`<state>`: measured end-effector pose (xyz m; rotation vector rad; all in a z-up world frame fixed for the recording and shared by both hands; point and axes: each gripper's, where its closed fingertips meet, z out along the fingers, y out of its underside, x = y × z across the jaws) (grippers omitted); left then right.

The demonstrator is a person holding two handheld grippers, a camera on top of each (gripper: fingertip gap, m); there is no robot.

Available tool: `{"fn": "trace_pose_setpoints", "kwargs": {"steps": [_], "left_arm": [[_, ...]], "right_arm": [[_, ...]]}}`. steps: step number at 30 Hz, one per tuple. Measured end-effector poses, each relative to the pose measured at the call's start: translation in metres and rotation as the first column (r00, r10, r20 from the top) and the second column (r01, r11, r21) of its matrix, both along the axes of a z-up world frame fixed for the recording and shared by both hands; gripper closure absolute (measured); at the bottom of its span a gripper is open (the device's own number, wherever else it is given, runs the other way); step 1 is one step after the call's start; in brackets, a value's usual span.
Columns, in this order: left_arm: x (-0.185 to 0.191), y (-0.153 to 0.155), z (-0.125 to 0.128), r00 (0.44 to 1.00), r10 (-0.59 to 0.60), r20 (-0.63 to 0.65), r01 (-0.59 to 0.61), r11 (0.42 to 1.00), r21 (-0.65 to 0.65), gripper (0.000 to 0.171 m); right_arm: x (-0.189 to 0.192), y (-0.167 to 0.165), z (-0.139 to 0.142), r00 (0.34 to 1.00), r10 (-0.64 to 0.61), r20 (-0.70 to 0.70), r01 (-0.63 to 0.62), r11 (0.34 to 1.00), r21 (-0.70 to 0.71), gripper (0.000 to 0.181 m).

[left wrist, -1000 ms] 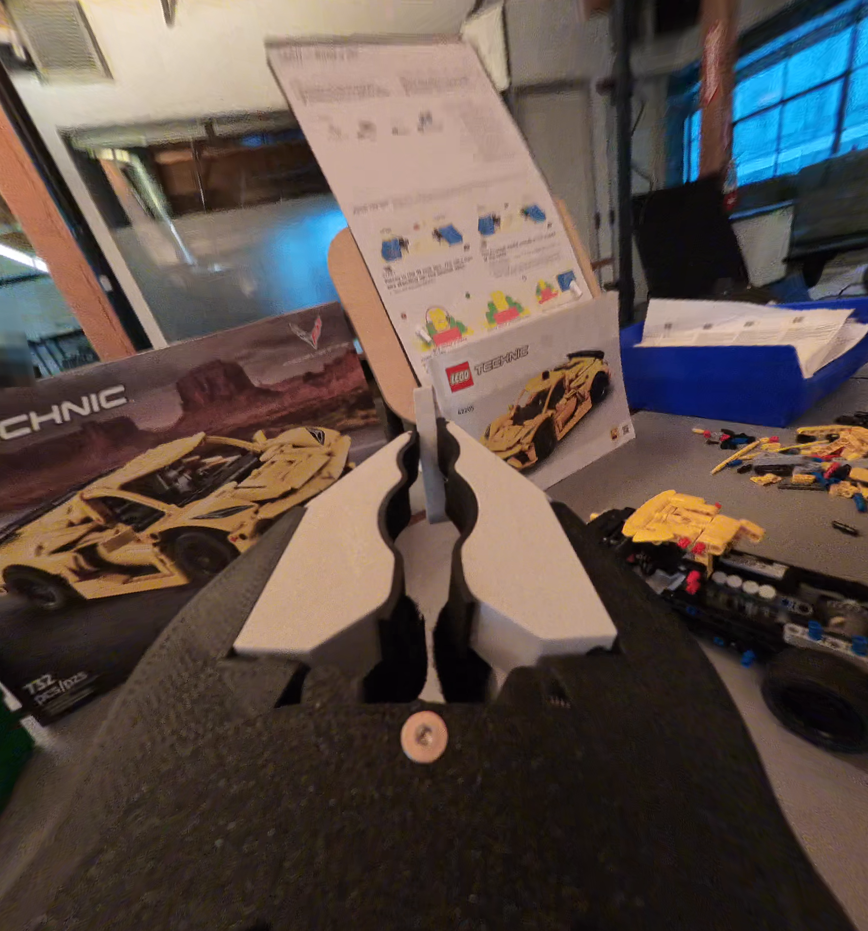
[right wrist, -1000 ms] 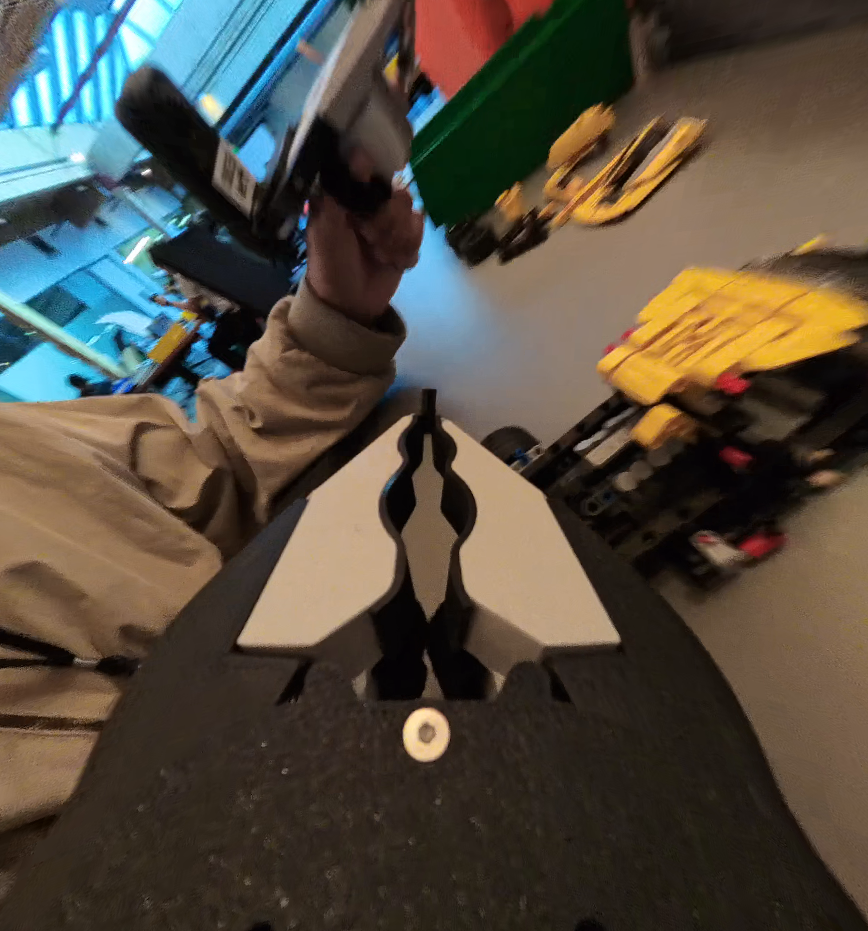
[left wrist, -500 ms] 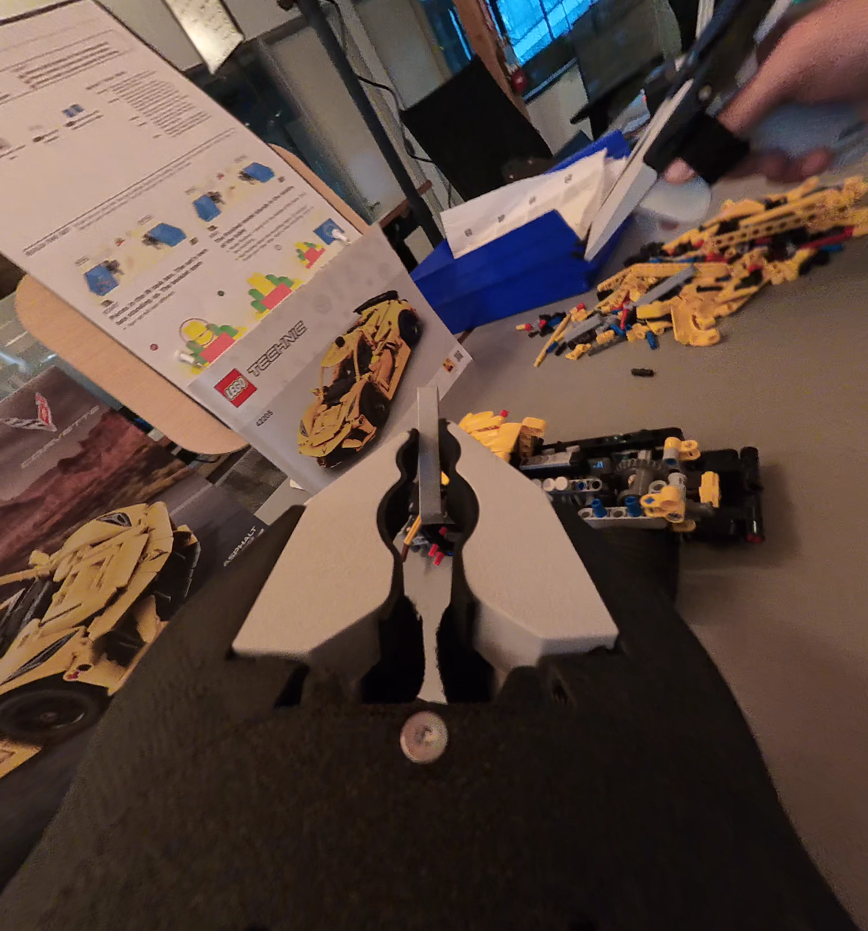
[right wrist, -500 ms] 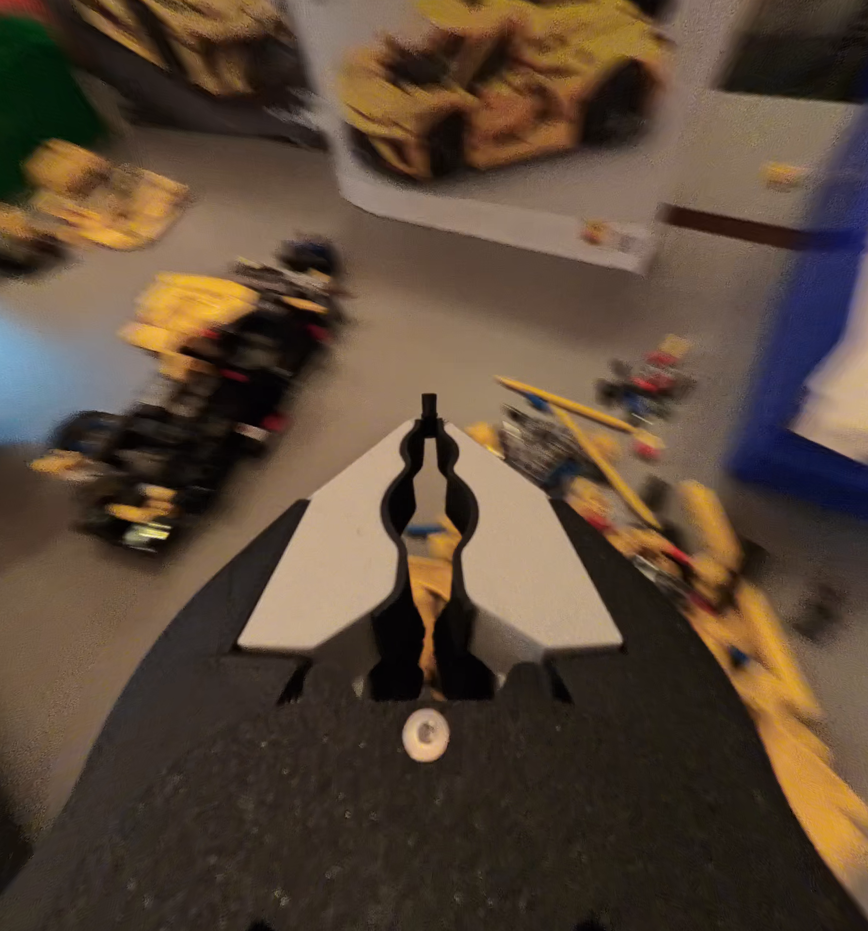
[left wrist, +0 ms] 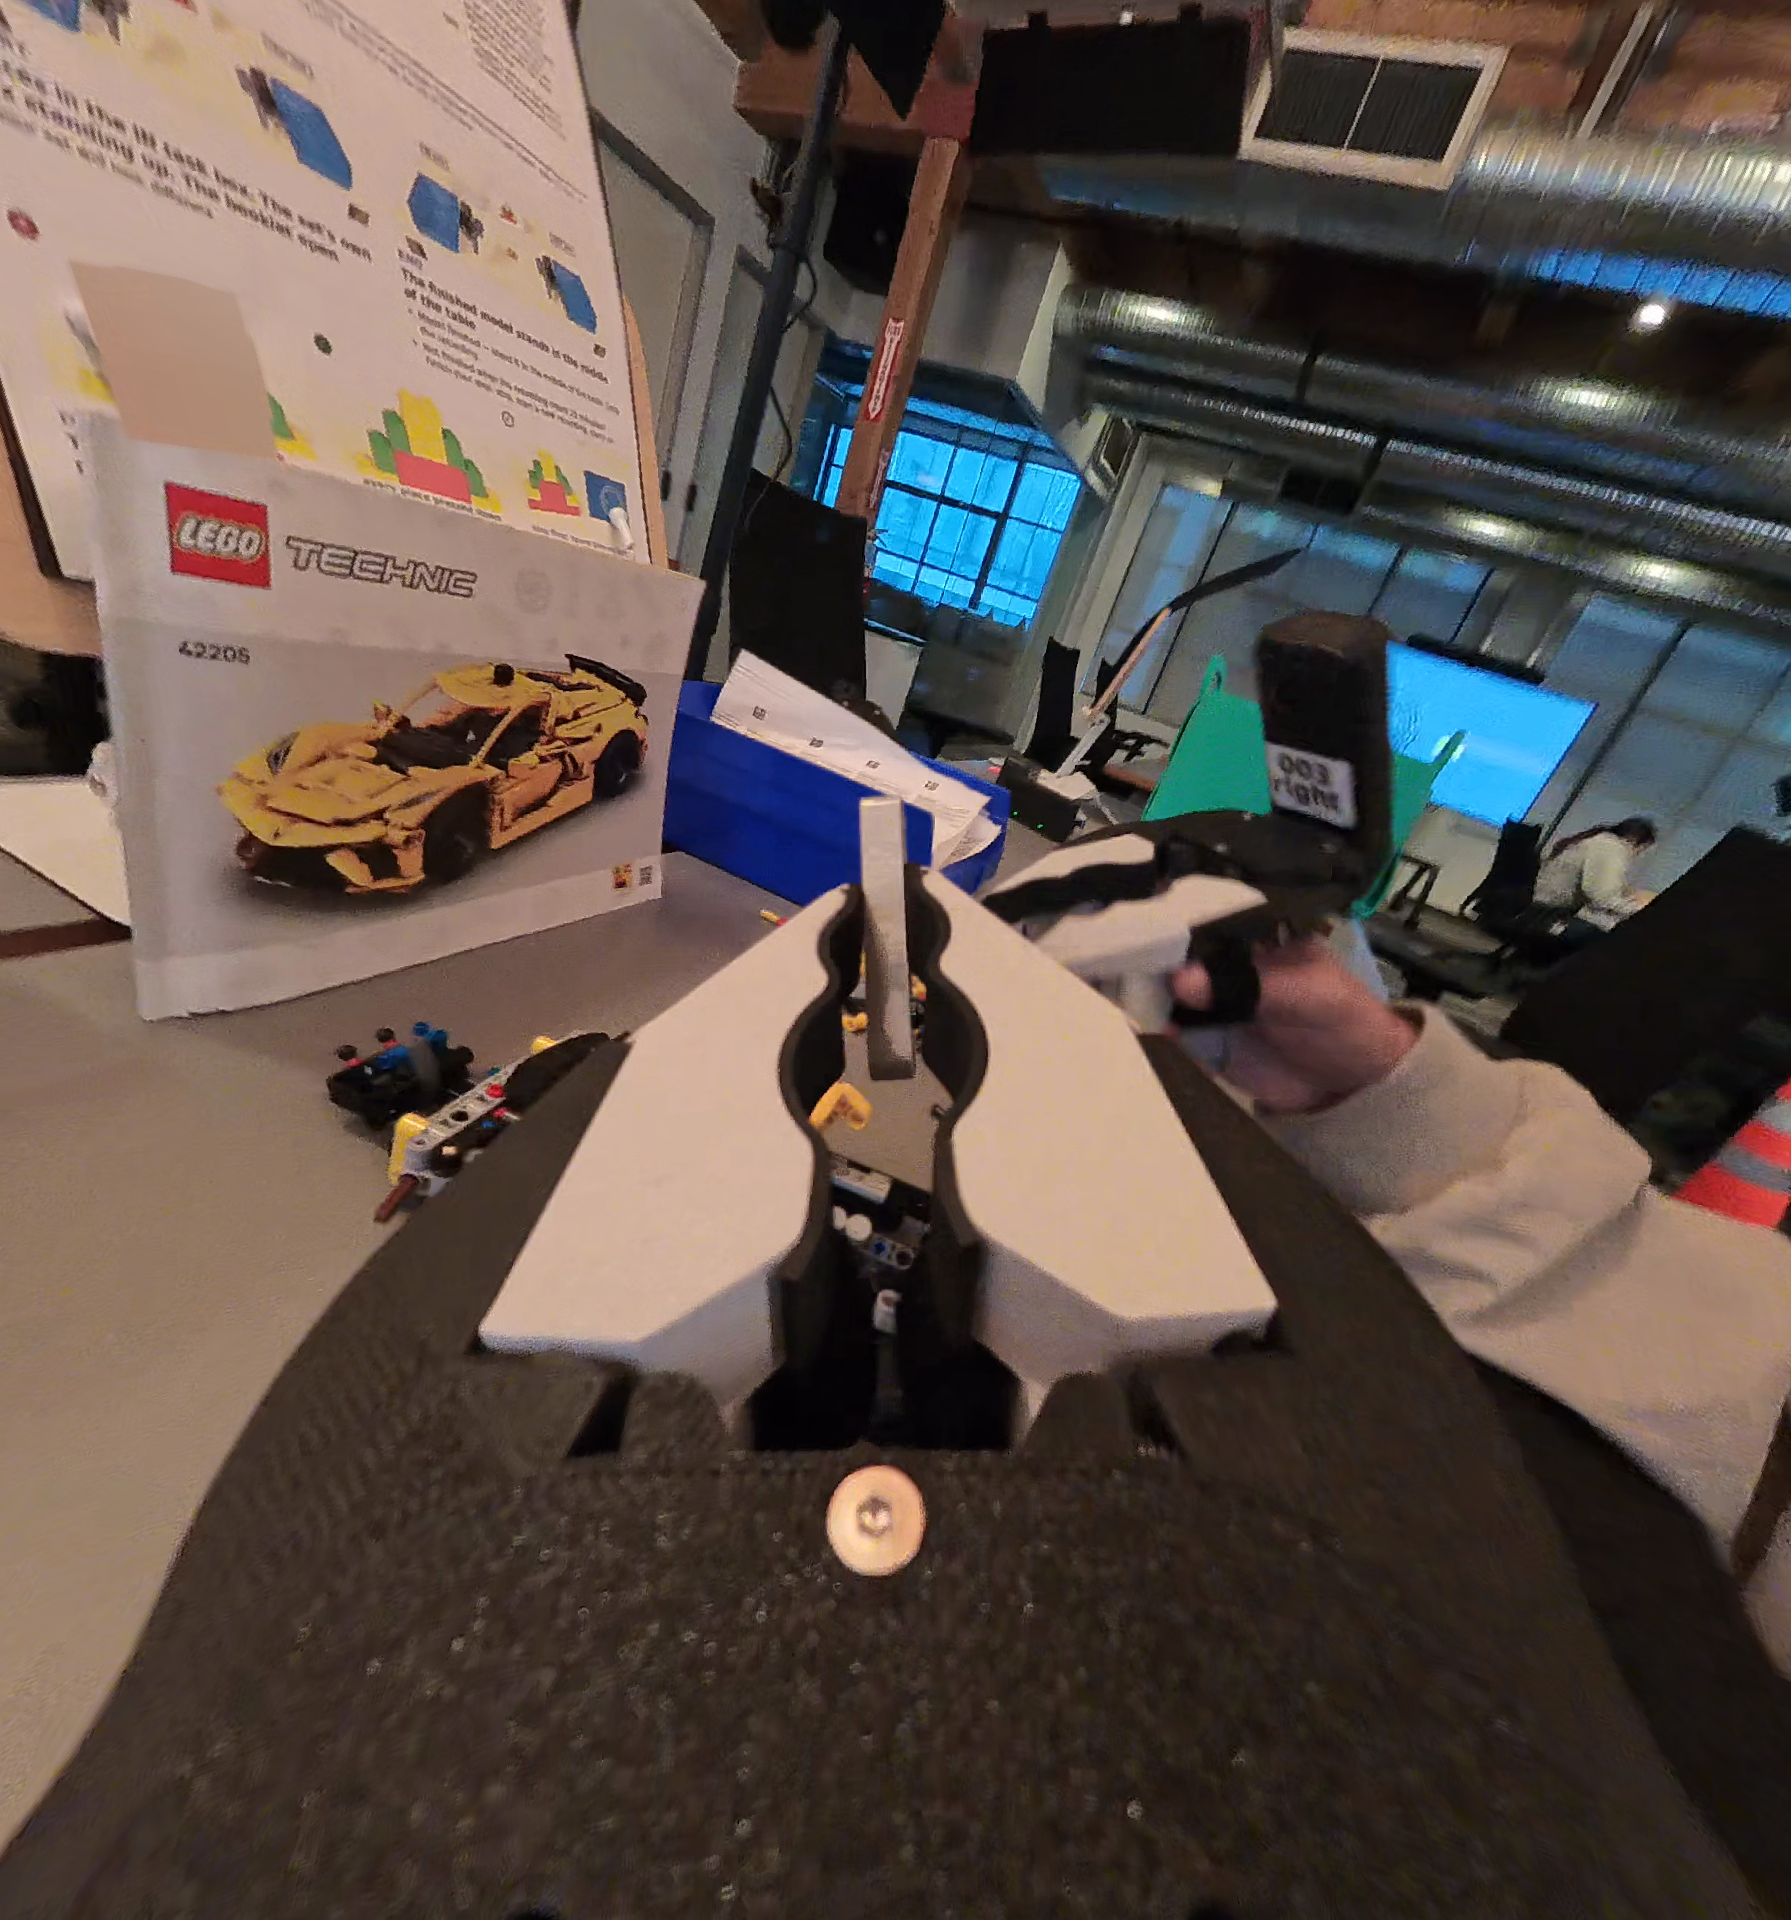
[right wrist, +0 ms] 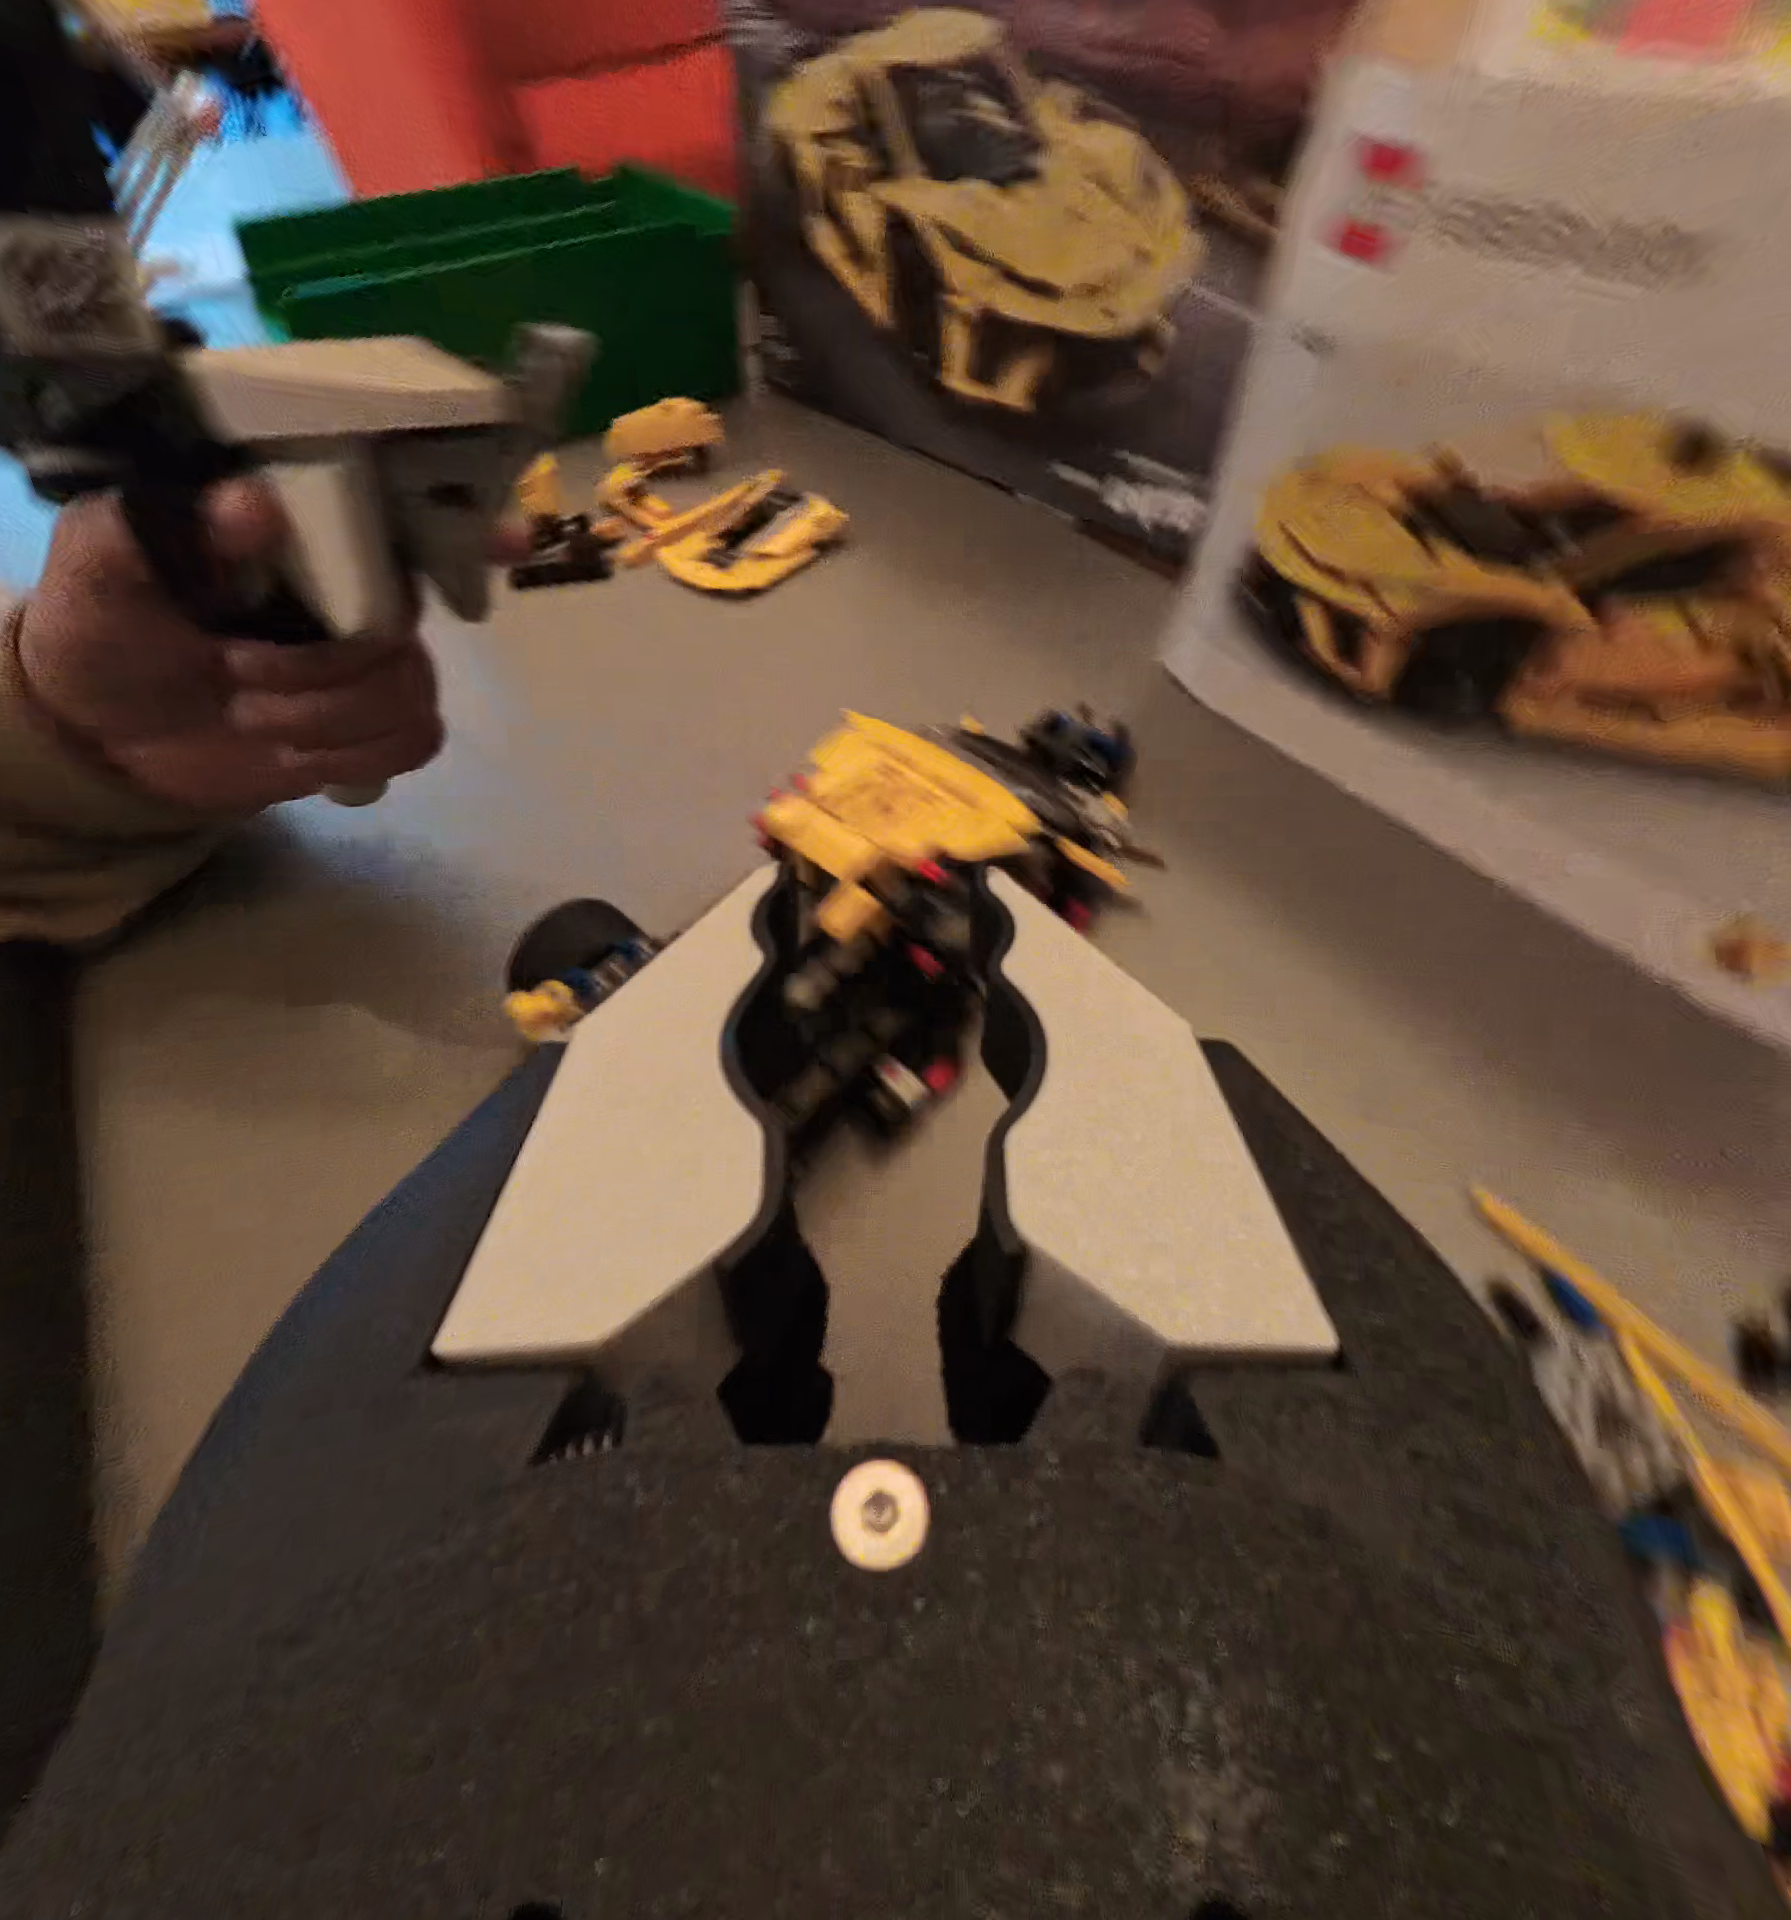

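Observation:
My left gripper [left wrist: 886,906] is shut on a thin grey bar [left wrist: 883,852] that stands upright out of its fingertips, raised above the grey table [left wrist: 143,1195]. It also shows in the right wrist view [right wrist: 506,416], held by a hand, with the bar [right wrist: 553,369] at its tip. My right gripper [right wrist: 880,896] is open and low over a half-built yellow and black model car [right wrist: 901,800], which shows blurred between its fingers; I cannot tell whether they touch it. The right gripper shows in the left wrist view [left wrist: 1067,902], held by a hand just right of my left fingers.
An instruction booklet [left wrist: 382,748] leans upright behind the car's end [left wrist: 455,1101]. A blue bin [left wrist: 766,800] with papers stands behind. A green bin [right wrist: 517,270], the set's box [right wrist: 974,208] and loose yellow parts [right wrist: 725,520] lie far left; more parts [right wrist: 1722,1455] at right. Tip to tip, the grippers are about 12 cm apart.
My right jaws were shut, with a small black piece at their tips, and now stand open without it; that gripper swung from the loose parts over to the car. My left gripper turned right, still holding the bar.

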<state>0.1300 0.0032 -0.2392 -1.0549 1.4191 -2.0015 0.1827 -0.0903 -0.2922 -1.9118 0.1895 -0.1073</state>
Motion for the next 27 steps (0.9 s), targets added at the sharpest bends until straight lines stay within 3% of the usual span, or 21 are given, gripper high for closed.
{"fn": "trace_pose_setpoints", "kwargs": {"steps": [4,7,13,19,27], "left_arm": [[0.001,-0.002,-0.003,0.998,-0.038,-0.043,0.035,0.997,-0.067,0.165],[0.002,-0.008,-0.008,0.998,-0.032,-0.053,0.031,0.999,-0.019,0.165],[0.007,-0.018,-0.023,0.995,0.028,-0.096,-0.018,0.995,0.098,0.165],[0.009,-0.019,-0.029,0.991,0.027,-0.132,-0.014,0.995,0.098,0.165],[0.012,-0.016,-0.036,0.978,-0.005,-0.209,0.011,1.000,0.027,0.165]], "right_arm": [[-0.062,0.065,0.009,0.949,0.056,0.311,-0.065,0.998,0.019,0.151],[-0.069,0.082,0.008,0.886,0.015,0.463,-0.005,1.000,-0.023,0.151],[-0.070,0.086,0.013,0.820,-0.038,0.571,0.076,0.996,-0.042,0.166],[-0.069,0.084,0.012,0.818,-0.033,0.575,0.074,0.996,-0.049,0.178],[-0.066,0.084,0.004,0.789,-0.023,0.614,0.091,0.993,-0.081,0.178]]}}
